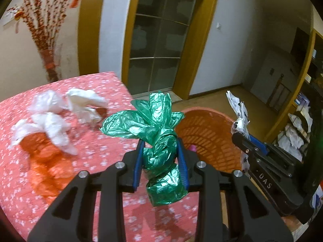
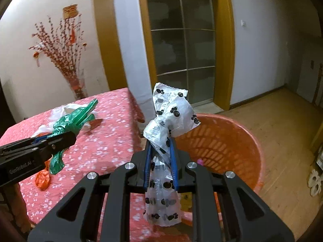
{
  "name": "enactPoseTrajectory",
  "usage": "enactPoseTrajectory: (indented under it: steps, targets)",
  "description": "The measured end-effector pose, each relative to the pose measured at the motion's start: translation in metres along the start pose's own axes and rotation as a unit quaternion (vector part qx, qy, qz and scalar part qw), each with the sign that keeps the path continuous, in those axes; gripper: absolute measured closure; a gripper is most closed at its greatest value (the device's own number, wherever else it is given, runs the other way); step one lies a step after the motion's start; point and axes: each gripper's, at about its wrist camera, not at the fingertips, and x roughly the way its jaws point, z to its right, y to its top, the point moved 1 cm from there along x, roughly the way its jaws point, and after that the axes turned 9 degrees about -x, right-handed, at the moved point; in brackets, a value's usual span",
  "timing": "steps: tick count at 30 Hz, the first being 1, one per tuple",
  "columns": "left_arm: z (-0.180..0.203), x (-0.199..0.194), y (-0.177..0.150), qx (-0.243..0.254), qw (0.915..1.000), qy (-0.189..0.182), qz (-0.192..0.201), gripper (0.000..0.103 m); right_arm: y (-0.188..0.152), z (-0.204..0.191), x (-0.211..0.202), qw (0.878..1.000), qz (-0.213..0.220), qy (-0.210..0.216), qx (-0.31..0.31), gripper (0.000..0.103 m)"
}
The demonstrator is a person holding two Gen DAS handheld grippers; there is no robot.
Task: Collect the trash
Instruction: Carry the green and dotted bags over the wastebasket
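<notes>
Pink floral cloth covers the table (image 1: 84, 181), and just off its right edge stands the orange slatted plastic basket (image 2: 238, 141) — the spot the coming drop turns on. A knotted green crinkly plastic bag (image 1: 161, 151) sits clamped upright in the left gripper (image 1: 160, 143), still over the cloth with the basket to its right. A white paw-print plastic bag (image 2: 173, 117), twisted and upright, is pinched in the right gripper (image 2: 160, 143), already at the basket's rim — the nearer of the two. Three crumpled white plastic bags (image 1: 50, 119) and an orange scrap (image 2: 42, 178) lie on the cloth.
</notes>
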Motion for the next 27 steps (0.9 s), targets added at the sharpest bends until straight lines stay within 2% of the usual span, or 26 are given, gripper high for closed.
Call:
enactPoseTrajectory:
  steps: [14, 27]
  targets:
    - [0.051, 0.038, -0.003, 0.026, 0.9984, -0.041, -0.029, 0.072, -0.01, 0.04, 0.004, 0.999, -0.008, -0.027, 0.036, 0.086]
    - [0.088, 0.079, -0.003, 0.05, 0.9954, -0.062, -0.053, 0.072, -0.005, 0.065, 0.017, 0.997, -0.006, -0.037, 0.06, 0.085]
